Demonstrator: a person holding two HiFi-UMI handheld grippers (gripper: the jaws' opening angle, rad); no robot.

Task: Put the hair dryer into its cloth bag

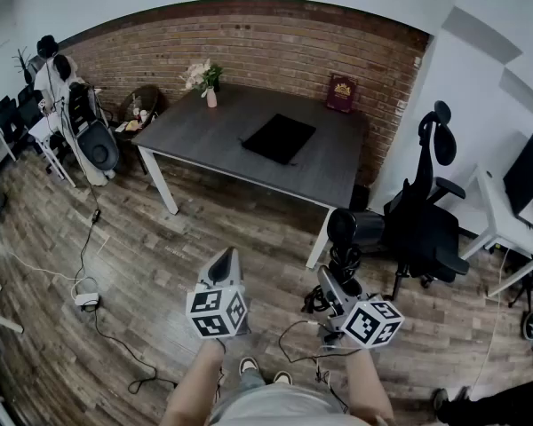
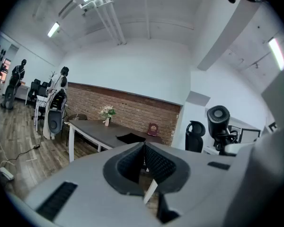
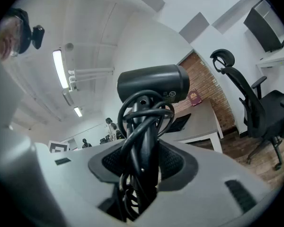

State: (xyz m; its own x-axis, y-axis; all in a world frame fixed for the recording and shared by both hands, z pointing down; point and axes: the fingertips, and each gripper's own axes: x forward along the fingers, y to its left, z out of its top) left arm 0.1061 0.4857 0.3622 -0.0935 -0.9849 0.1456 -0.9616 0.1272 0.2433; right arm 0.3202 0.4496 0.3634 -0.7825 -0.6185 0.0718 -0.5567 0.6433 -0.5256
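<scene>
Still early in the task. Person stands on the wood floor (image 1: 160, 238), well short of the table (image 1: 338, 162), both grippers held out in front.

- right gripper (image 3: 143, 162): jaws part-way apart and clamped on the handle of the hair dryer (image 3: 154, 86). The dark barrel stands above the jaws, upright. The cord (image 3: 142, 122) is looped in coils round the handle and runs down between the pads.
- left gripper (image 2: 143, 150): jaws pressed together, nothing between them. It carries nothing and points out toward the table.
- cloth bag (image 1: 279, 138): I take the flat black square on the tabletop to be it. It lies near the middle of the table, well apart from both grippers.

Done so far, by my reading: dryer picked up, cord already bundled. Left to do: approach the table, get the bag's mouth open (likely work for the free left gripper), slide the dryer in.

Containers:
- Bag looks flat and collapsed, so I judge it empty. Which edge is the mouth, and whether it has a drawstring, cannot be told from this far off.
- Small vase (image 1: 211, 98) at the table's far left corner holds pale flowers.
- A red box-like item (image 1: 341, 94) stands against the brick wall at the far right corner, closed as far as I can see.
</scene>
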